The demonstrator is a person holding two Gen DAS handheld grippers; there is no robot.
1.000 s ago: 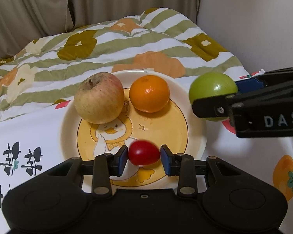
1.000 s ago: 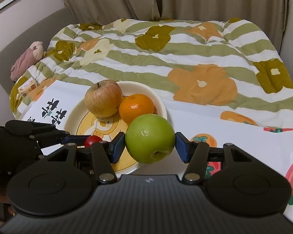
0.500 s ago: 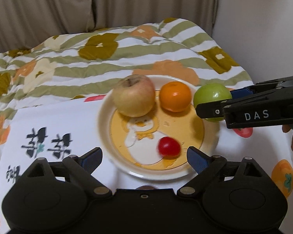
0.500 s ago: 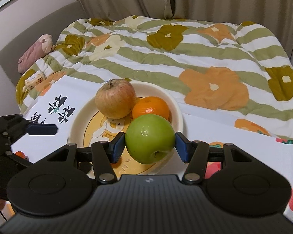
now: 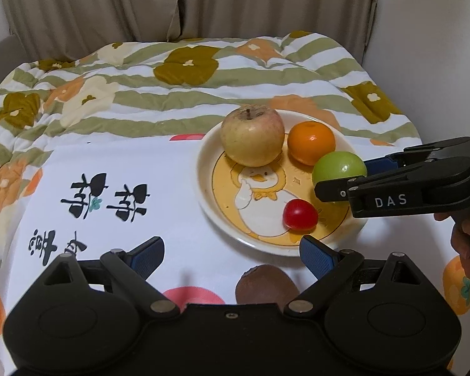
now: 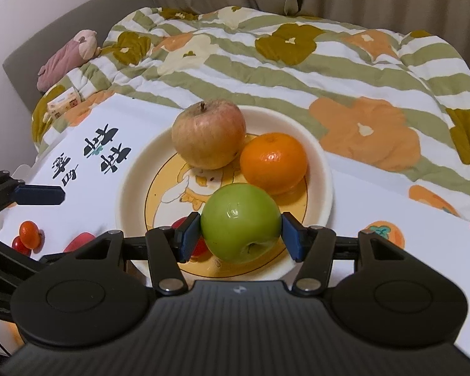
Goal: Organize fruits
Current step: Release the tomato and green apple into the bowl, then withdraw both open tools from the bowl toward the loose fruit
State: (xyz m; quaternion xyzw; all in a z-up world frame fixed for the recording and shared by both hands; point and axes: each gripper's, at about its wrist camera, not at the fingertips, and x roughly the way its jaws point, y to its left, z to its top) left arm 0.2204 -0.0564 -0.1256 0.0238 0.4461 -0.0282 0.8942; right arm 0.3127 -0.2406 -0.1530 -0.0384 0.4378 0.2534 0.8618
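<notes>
Right claw (image 6: 241,235) pinching green apple (image 6: 239,221) between blue pads, hanging just above near right part of plate (image 6: 324,169), close beside orange (image 6: 273,163) and near red-yellow apple (image 6: 208,134) at far side of plate. Left claw (image 5: 232,255) spread wide with nothing between pads after just opening, low at near side over white printed cloth (image 5: 134,169) on bed, with small red tomato (image 5: 299,214) lying free on near part of plate and brown kiwi (image 5: 266,285) on cloth just before it. At far left of cloth, seen from right wrist: small orange fruit (image 6: 28,234) touching another red tomato (image 6: 19,244).
</notes>
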